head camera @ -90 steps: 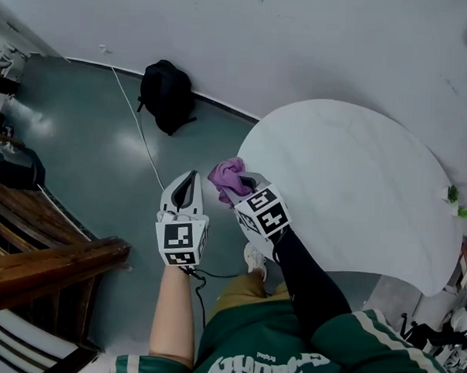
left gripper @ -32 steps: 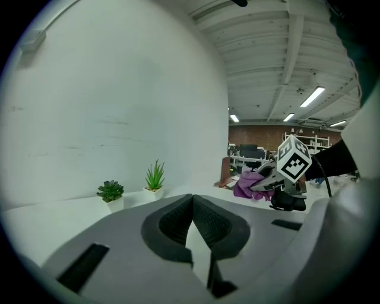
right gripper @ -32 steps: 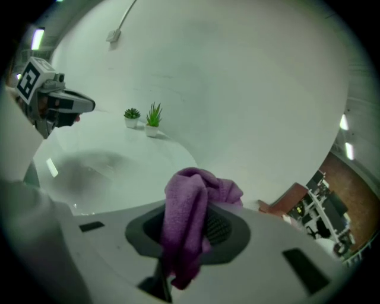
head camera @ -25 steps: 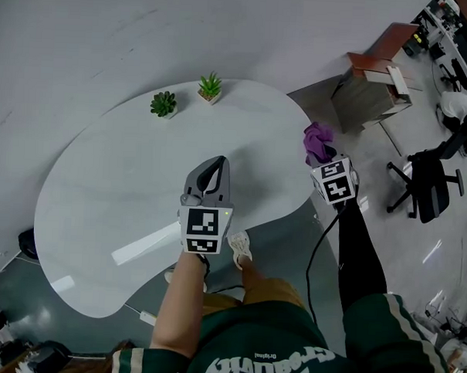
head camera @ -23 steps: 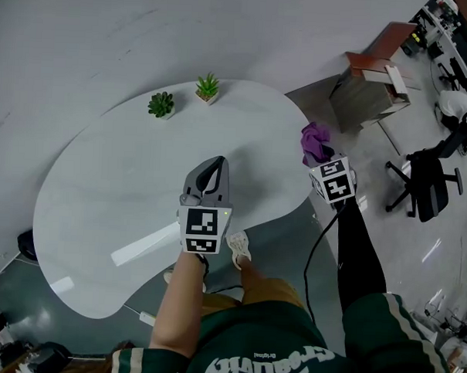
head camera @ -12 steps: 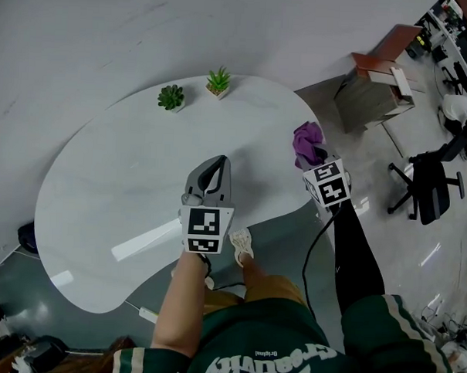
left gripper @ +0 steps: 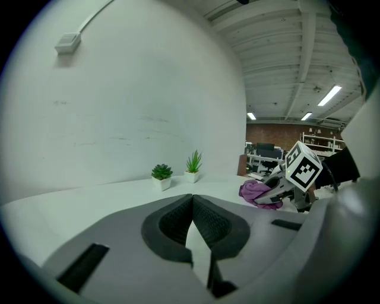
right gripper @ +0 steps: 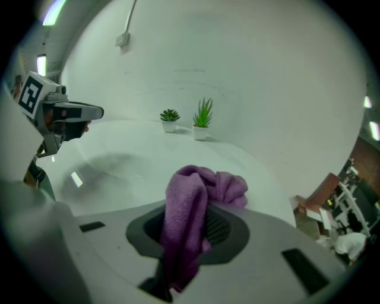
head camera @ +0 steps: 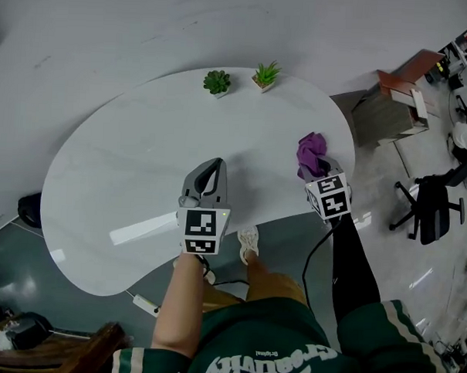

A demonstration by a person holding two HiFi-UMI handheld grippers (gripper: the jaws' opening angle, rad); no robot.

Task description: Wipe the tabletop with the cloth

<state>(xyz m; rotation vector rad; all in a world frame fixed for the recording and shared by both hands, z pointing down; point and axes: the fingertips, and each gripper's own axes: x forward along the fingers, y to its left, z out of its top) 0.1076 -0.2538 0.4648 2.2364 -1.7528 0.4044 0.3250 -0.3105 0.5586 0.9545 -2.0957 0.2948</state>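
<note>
Right gripper [head camera: 316, 165] is clamped on the purple cloth [head camera: 311, 149], which bunches up past its jaws. It is held at the table's [head camera: 118, 169] right front edge, probably to start wiping from that end. Whether cloth and tabletop touch cannot be told. Left gripper [head camera: 209, 171] has its jaws pressed together with nothing between them, over the front middle, likely just parked. The top is mostly bare, with two small plants [head camera: 217, 81] near the far edge by the wall. A leftward sweep has room, though the left gripper may be in the way.

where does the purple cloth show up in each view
Head view: cloth, right of centre.
Left gripper view: cloth, right of centre.
Right gripper view: cloth, centre, in the right gripper.
Shared landmark: the two potted plants.
</note>
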